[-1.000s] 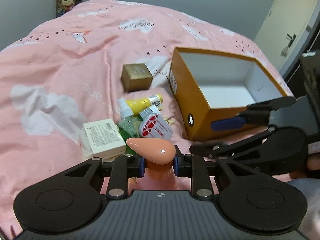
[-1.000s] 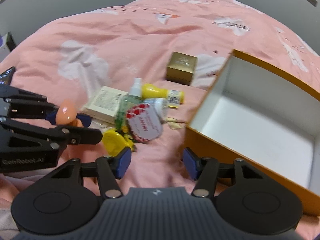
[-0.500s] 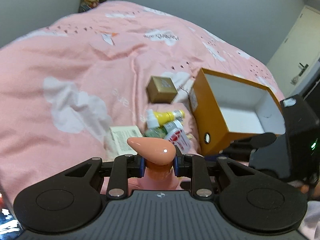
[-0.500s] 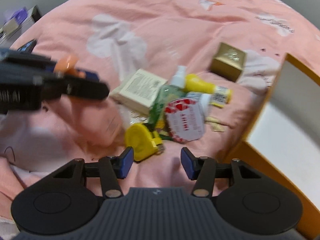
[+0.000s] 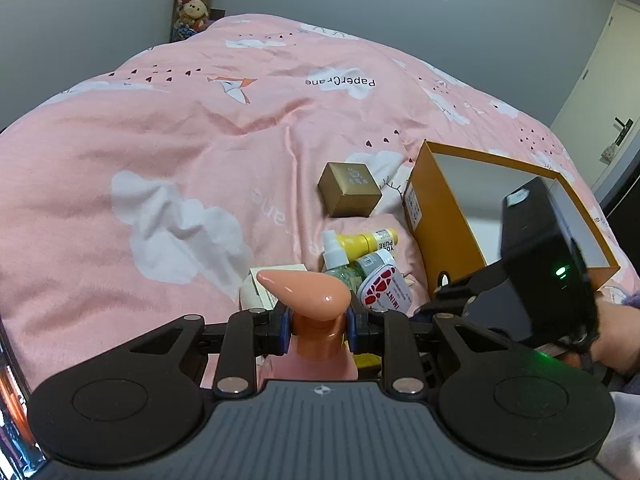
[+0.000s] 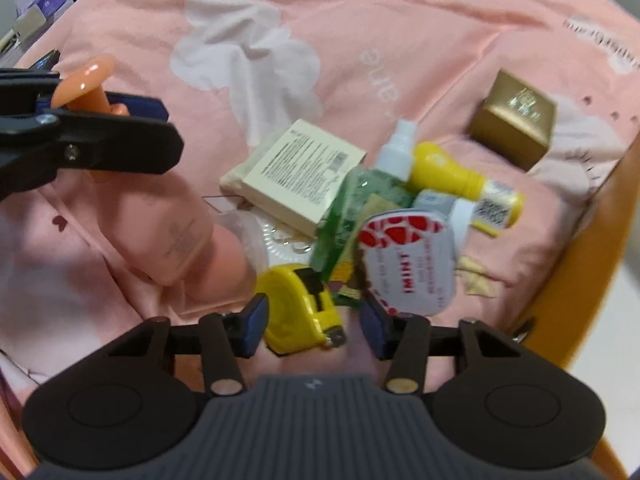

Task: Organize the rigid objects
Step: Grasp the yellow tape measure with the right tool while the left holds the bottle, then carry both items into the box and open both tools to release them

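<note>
My left gripper [image 5: 316, 322] is shut on the neck of a pink pump bottle [image 5: 312, 304], lifted above the bed; the bottle also shows in the right wrist view [image 6: 180, 236]. My right gripper [image 6: 314, 322] is open, its fingers on either side of a yellow tape measure [image 6: 298, 306] lying on the pink duvet. Behind it lies a pile: a mint tin [image 6: 408, 264], a green spray bottle [image 6: 360, 200], a yellow bottle [image 6: 460, 180], a cream box [image 6: 300, 174] and a gold box [image 6: 514, 116]. An open orange box [image 5: 448, 216] stands to the right.
The pink duvet [image 5: 200, 140] covers the whole bed. Grey walls, a door [image 5: 612, 80] at the right and stuffed toys [image 5: 192, 0] at the far corner. Small items lie on a surface beyond the bed's left edge [image 6: 36, 12].
The left gripper has risen and drawn back with the pink bottle. The right gripper has swung left from the orange box and come down around the yellow tape measure.
</note>
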The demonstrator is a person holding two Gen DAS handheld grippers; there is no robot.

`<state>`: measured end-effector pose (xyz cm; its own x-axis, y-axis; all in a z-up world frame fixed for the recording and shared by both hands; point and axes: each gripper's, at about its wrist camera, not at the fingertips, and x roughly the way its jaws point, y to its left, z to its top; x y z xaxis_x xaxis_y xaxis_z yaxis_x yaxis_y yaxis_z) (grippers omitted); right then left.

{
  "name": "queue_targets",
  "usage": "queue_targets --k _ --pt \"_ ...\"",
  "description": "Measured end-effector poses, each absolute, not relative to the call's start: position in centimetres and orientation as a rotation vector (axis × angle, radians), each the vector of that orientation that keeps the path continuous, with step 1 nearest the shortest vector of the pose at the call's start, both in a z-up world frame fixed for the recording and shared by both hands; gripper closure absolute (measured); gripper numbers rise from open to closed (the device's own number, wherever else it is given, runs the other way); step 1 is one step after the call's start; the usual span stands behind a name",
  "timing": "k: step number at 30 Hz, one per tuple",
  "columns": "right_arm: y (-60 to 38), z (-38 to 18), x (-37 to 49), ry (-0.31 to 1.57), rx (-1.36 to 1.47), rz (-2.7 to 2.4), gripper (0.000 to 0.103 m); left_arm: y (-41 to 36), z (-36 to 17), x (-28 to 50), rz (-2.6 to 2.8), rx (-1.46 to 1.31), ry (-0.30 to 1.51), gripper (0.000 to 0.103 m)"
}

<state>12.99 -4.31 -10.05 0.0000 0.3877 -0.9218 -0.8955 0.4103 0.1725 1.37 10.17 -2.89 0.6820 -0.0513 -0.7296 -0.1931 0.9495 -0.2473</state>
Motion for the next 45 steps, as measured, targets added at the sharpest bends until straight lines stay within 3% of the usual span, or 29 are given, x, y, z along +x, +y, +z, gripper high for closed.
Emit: queue_targets --k 9,21,32,38,45 --pt "-4.9 -9.6 12.4 1.155 -0.508 1.116 0.082 9.2 -2.9 1.7 0.061 -0.305 0.819 0.074" --pt "-9.7 -3.1 11.9 0.981 -0.423 1.000 0.084 7.4 -1.2 1.6 0.032 -0.273 0.778 0.075" --pt "-16.3 5.5 13.9 0.756 -0.222 0.807 0.084 3.4 3.5 4.7 -0.075 -0.209 0.611 0.075" --pt "-19.8 5.9 16.8 0.760 -0.168 0.632 0.084 -0.1 4.7 8.3 -0.188 -0.209 0.538 0.075" --pt "-23.2 3.1 19.8 0.867 -0.116 0.479 0.084 -3.1 1.5 13.2 -0.288 -0.243 0.651 0.075"
